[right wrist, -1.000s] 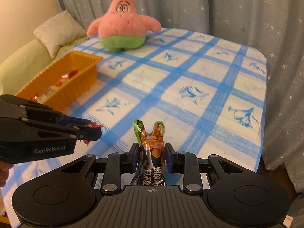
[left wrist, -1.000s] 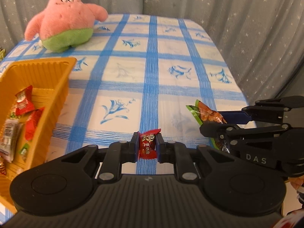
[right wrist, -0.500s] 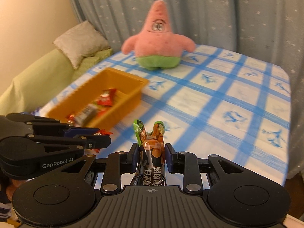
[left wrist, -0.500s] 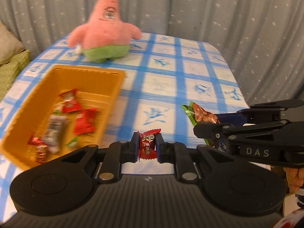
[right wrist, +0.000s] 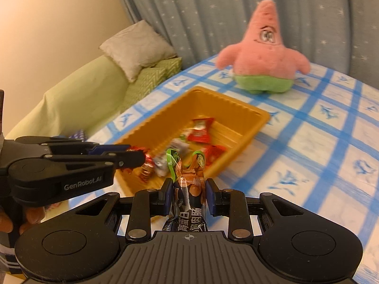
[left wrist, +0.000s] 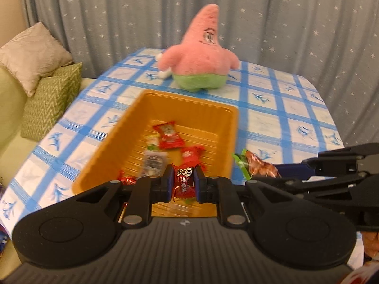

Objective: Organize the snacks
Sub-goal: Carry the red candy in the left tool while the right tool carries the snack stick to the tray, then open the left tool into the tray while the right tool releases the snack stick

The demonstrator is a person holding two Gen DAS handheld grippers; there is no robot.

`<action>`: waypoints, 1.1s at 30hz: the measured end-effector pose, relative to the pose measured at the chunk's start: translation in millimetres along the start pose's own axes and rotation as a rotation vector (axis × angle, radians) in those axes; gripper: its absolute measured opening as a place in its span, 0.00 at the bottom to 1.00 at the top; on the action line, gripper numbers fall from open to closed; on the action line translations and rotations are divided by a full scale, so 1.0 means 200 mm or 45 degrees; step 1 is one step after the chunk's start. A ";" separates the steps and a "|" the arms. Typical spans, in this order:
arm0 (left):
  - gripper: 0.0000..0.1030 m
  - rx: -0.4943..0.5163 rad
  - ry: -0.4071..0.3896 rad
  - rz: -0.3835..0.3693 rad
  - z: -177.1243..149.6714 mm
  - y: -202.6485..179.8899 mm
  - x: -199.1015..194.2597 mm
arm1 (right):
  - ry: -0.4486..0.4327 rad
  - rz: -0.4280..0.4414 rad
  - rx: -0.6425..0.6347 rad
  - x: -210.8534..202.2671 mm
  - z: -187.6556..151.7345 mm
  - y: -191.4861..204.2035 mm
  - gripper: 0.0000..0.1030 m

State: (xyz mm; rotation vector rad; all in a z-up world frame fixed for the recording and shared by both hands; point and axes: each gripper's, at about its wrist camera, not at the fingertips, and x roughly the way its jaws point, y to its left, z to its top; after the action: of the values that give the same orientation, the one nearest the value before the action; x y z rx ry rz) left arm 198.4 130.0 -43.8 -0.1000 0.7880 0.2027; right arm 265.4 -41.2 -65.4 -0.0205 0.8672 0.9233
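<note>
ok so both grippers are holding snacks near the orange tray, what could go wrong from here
1. The left gripper and right gripper sit close together, so they could bump over the orange tray.
2. The sausage pack is long and floppy; it may catch the tray's near wall or land outside.
3. The red candy is pinched by little, so it might slip early.

Blue-checked table (left wrist: pixel 279 118): orange tray (left wrist: pixel 132 127) near middle, pink plush star (left wrist: pixel 201 56) behind it, apparently just apart.

Yellow tray (left wrist: pixel 132 127) sits open on top mid-frame, plush star (left wrist: pixel 201 64) blocks the bench (left wrist: pixel 284 118) behind it, right side's bare.
</note>
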 end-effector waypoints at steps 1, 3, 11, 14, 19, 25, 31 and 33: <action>0.15 -0.001 -0.002 0.005 0.01 0.02 0.00 | 0.001 0.005 -0.002 0.02 0.01 0.02 0.29; 0.15 -0.002 -0.008 0.012 0.02 0.06 0.01 | 0.003 0.010 -0.008 0.06 0.03 0.05 0.29; 0.15 -0.015 -0.019 0.024 0.08 0.18 0.08 | 0.004 -0.006 -0.008 0.18 0.12 0.10 0.29; 0.15 -0.017 -0.018 0.024 0.11 0.21 0.11 | 0.004 -0.023 -0.002 0.23 0.15 0.09 0.29; 0.15 -0.023 -0.013 0.020 0.14 0.25 0.17 | -0.003 -0.051 0.023 0.30 0.19 0.06 0.29; 0.15 -0.033 0.001 0.005 0.17 0.27 0.26 | -0.027 -0.096 0.071 0.39 0.26 -0.02 0.29; 0.15 -0.042 0.035 -0.012 0.19 0.28 0.37 | -0.055 -0.161 0.137 0.48 0.33 -0.11 0.29; 0.15 -0.045 0.043 -0.021 0.19 0.29 0.40 | -0.051 -0.175 0.148 0.51 0.35 -0.14 0.29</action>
State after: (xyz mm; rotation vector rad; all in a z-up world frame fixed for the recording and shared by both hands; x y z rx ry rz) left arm 267.1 204.4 -74.4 -0.1432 0.8169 0.1998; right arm 360.4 37.0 -95.6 0.0384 0.8699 0.7418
